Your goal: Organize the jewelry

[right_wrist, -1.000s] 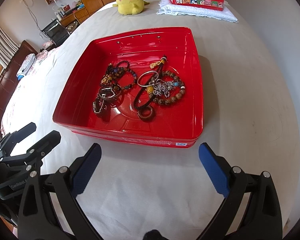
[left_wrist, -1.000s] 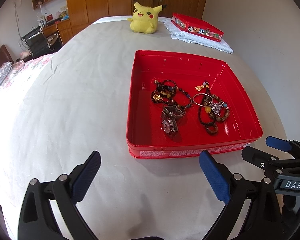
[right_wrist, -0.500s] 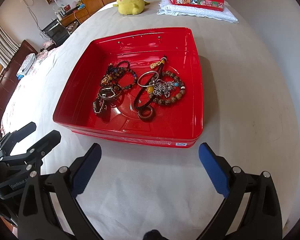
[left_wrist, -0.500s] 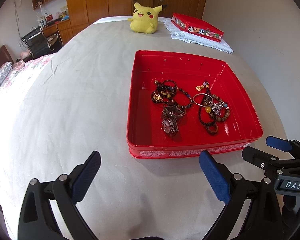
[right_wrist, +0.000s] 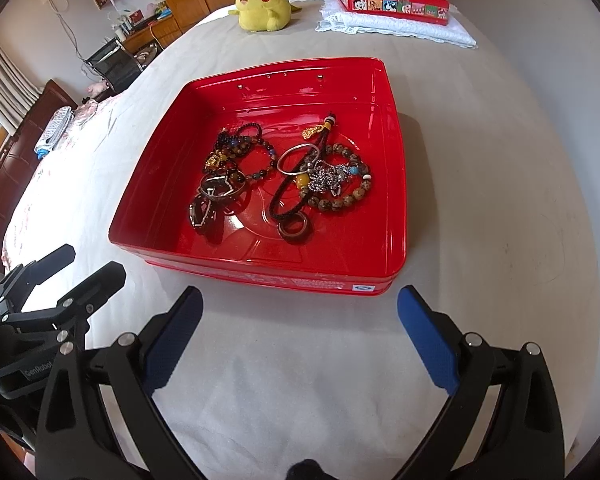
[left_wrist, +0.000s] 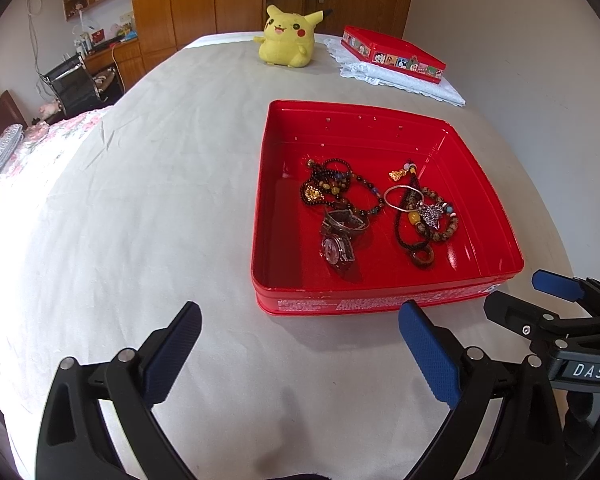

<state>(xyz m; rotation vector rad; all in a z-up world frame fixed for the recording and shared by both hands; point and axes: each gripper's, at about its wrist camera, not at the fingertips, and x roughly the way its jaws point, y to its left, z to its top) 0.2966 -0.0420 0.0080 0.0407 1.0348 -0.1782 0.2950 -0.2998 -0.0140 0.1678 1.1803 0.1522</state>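
A shallow red tray (left_wrist: 384, 302) (right_wrist: 260, 272) lies on the white bed cover and holds several pieces of jewelry. On its left side lie dark bead strands (left_wrist: 332, 188) (right_wrist: 240, 148) and a wristwatch (left_wrist: 336, 248) (right_wrist: 206, 212). On its right side lie a silver bangle (left_wrist: 400, 198) (right_wrist: 298, 158), a brown bead bracelet (left_wrist: 444, 232) (right_wrist: 352, 196) and a black cord with a ring pendant (left_wrist: 422, 258) (right_wrist: 294, 230). My left gripper (left_wrist: 300, 348) hovers open before the tray's near left corner. My right gripper (right_wrist: 300, 332) is open in front of the tray's near edge. Both are empty.
A yellow plush toy (left_wrist: 288, 36) (right_wrist: 262, 0) sits at the far end of the bed. A closed red box (left_wrist: 392, 54) (right_wrist: 392, 0) rests on a white lace cloth (left_wrist: 412, 84) at the far right. Wooden cupboards and a desk chair (left_wrist: 76, 84) stand beyond the left edge.
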